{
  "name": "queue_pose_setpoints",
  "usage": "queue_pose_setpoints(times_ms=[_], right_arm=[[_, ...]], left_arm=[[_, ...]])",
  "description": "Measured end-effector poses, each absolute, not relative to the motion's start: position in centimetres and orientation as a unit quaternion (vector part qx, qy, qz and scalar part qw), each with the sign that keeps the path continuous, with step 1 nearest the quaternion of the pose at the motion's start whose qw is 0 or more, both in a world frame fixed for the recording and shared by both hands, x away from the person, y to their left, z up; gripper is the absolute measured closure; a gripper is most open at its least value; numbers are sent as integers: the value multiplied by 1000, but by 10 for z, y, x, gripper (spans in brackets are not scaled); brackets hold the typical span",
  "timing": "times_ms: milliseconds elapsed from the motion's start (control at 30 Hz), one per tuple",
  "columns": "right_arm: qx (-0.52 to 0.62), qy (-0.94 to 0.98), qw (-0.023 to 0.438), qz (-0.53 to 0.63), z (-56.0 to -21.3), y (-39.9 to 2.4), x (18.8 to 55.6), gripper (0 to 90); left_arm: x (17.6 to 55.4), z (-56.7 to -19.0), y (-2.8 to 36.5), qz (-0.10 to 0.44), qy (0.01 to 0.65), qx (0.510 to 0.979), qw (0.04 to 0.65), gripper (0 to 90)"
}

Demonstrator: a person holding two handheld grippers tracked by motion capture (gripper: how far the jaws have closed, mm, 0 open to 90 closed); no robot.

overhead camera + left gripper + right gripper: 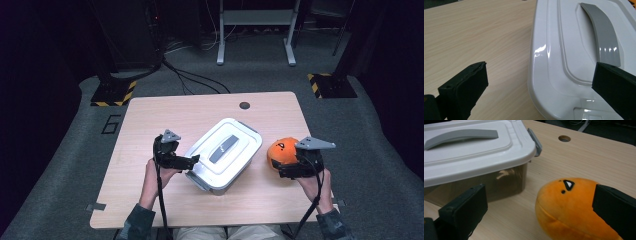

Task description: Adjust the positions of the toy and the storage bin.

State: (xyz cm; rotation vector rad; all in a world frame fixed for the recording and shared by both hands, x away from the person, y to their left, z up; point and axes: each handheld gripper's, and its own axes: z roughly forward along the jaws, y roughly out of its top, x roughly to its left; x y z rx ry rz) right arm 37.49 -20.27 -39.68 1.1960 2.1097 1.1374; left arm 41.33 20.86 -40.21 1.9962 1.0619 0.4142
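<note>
A clear storage box with a white lid (235,132) and a grey handle (222,148) sits angled in the middle of the wooden table (150,115). My left gripper (192,161) stands open at the box's near left corner. In the left gripper view its jaws (540,72) straddle the lid's edge (559,62) without touching it. An orange plush toy (280,150) lies to the right of the box. My right gripper (281,169) is open beside the toy. In the right gripper view the plush (569,207) lies between the wide jaws (540,195), close to the right one.
A grey latch (535,141) sticks out from the box's end. A round cable hole (244,105) is in the table's far edge. Bare wood lies left of the box (474,37). Stand feet with yellow-black tape (115,93) rest on the carpet beyond.
</note>
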Motion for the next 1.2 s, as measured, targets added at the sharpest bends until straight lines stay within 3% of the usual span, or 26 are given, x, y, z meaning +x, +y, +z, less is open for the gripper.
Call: queue_pose_setpoints(times_ms=[433, 767, 1200], right_arm=[[505, 717, 232, 422, -455, -250, 350, 0], [546, 716, 224, 374, -514, -271, 355, 0], [549, 737, 223, 325, -529, -270, 367, 0]], left_arm=[[414, -399, 210, 169, 419, 782, 429, 0], [416, -395, 203, 172, 405, 790, 427, 0], [421, -388, 190, 176, 402, 796, 417, 0]])
